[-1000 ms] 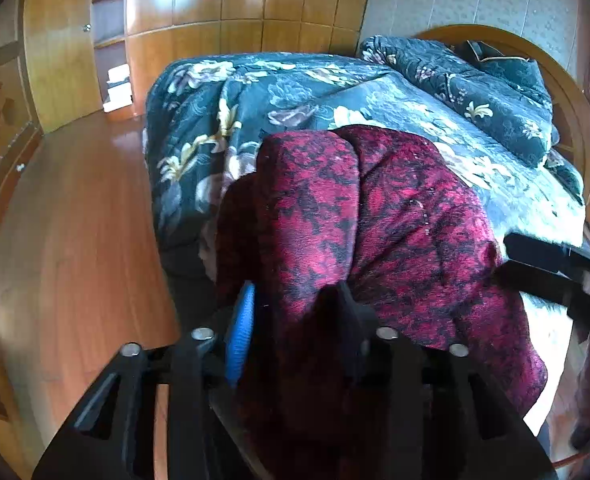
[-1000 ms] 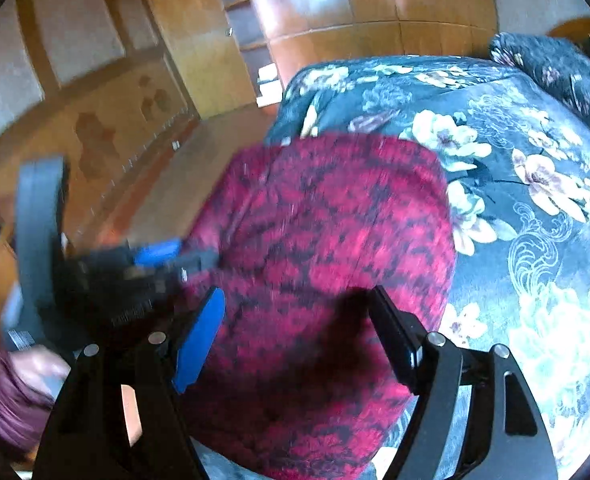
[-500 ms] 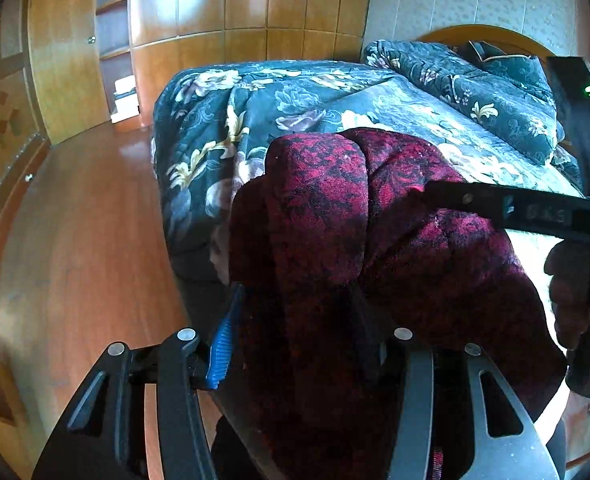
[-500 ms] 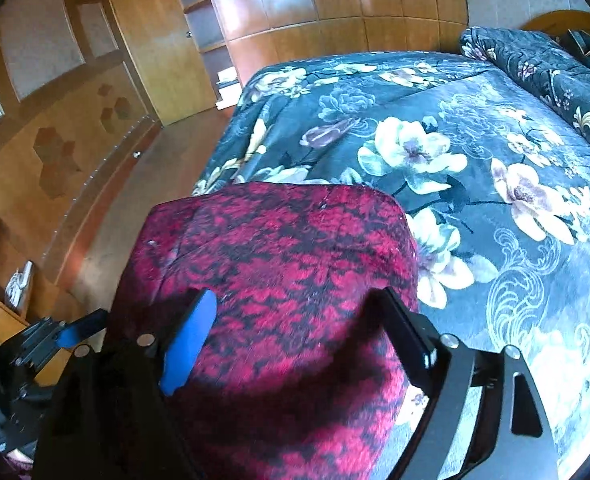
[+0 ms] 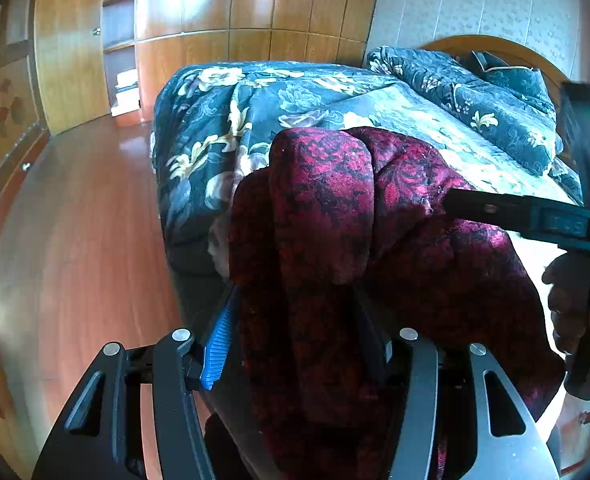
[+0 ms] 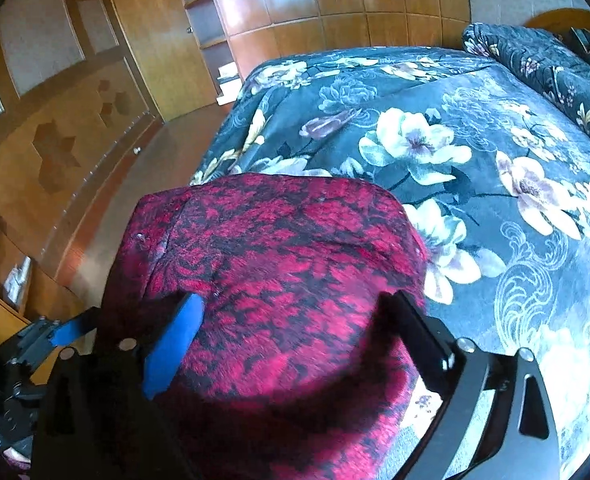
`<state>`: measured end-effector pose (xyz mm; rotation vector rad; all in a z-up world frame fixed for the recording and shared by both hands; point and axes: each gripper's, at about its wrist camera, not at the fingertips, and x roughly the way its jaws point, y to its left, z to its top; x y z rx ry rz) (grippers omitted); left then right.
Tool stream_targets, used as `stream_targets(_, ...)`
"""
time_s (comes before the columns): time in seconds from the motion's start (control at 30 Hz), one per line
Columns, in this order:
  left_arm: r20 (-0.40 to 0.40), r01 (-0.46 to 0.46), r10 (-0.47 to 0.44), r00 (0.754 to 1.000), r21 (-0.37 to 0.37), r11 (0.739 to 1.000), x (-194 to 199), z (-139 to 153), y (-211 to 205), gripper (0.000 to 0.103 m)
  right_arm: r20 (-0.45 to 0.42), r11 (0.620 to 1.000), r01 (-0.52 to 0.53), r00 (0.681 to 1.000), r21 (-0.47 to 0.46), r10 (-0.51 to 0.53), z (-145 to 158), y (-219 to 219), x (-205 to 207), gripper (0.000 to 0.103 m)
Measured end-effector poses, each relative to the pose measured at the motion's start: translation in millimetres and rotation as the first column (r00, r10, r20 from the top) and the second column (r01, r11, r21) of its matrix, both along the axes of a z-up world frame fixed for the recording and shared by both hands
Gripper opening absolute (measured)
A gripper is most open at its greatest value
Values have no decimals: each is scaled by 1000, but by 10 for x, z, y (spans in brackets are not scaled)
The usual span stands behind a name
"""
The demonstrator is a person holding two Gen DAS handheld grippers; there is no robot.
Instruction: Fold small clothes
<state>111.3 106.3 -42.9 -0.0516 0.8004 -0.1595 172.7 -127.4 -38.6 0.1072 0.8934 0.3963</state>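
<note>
A red-and-black patterned garment (image 5: pixel 375 200) lies folded in a thick bundle on the near corner of the bed (image 5: pixel 295 92). Its left part hangs over the bed's edge. My left gripper (image 5: pixel 295 340) straddles a fold of it; its jaws are opening and the blue pad (image 5: pixel 219 340) stands just off the cloth. In the right wrist view the garment (image 6: pixel 275 240) fills the middle. My right gripper (image 6: pixel 295 336) rests over it, jaws opening very wide, pads not pressing the cloth. A hand (image 5: pixel 575 300) holds the right gripper at the left view's right edge.
The bed (image 6: pixel 475 140) has a dark teal floral cover. A matching folded quilt (image 5: pixel 475 92) lies by the wooden headboard (image 5: pixel 495 44). Polished wooden floor (image 5: pixel 75 220) runs along the left, with wooden wardrobes (image 5: pixel 215 0) behind. The left gripper's blue pad (image 6: pixel 67 332) shows low left in the right view.
Both grippers' jaws have spread wider around the garment. The right gripper has drawn back toward the near side, and the bundle now lies lower and flatter on the bed.
</note>
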Motion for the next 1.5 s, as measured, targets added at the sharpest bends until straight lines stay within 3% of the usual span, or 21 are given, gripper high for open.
stream_targets(0.2,0,-8,8,1000,-19,1000,-1,-31,32,64,-132,979,38,991,202,-11,-192,-416,-98,101)
stream_targets(0.37,-8,-14,13,1000,-54,998,22,-94,99,72,-248,912,30,966,408,79,-517,-582,-153,101)
stream_targets(0.57,-52,-11,3,999,-169,986,96,-234,250,73,-318,812,56,934,581,163,-853,-550,-92,101)
stream_targets(0.7,-90,-7,-20,996,-291,957,149,-352,392,73,-325,806,31,924,590,202,-864,-450,-51,101)
stream_targets(0.83,-128,0,-63,990,-440,898,200,-501,542,73,-317,818,2,922,576,221,-831,-369,-51,100)
stream_targets(0.93,-134,17,-108,985,-548,836,210,-595,599,72,-289,821,-11,933,571,214,-734,-359,-106,86)
stream_targets(1.0,-121,28,-121,985,-580,814,183,-586,587,71,-261,830,-40,940,556,220,-614,-353,-151,77)
stream_targets(1.13,-91,58,-148,985,-630,775,201,-453,484,71,-191,838,-112,950,534,248,-344,-344,-216,71)
stream_targets(1.33,-16,170,-227,974,-615,770,574,-3,-60,71,-69,848,-136,978,512,198,173,-787,-167,69)
stream_targets(1.5,-10,256,-307,952,-524,812,1022,216,-832,69,-43,855,-73,993,513,110,275,-1502,-19,69)
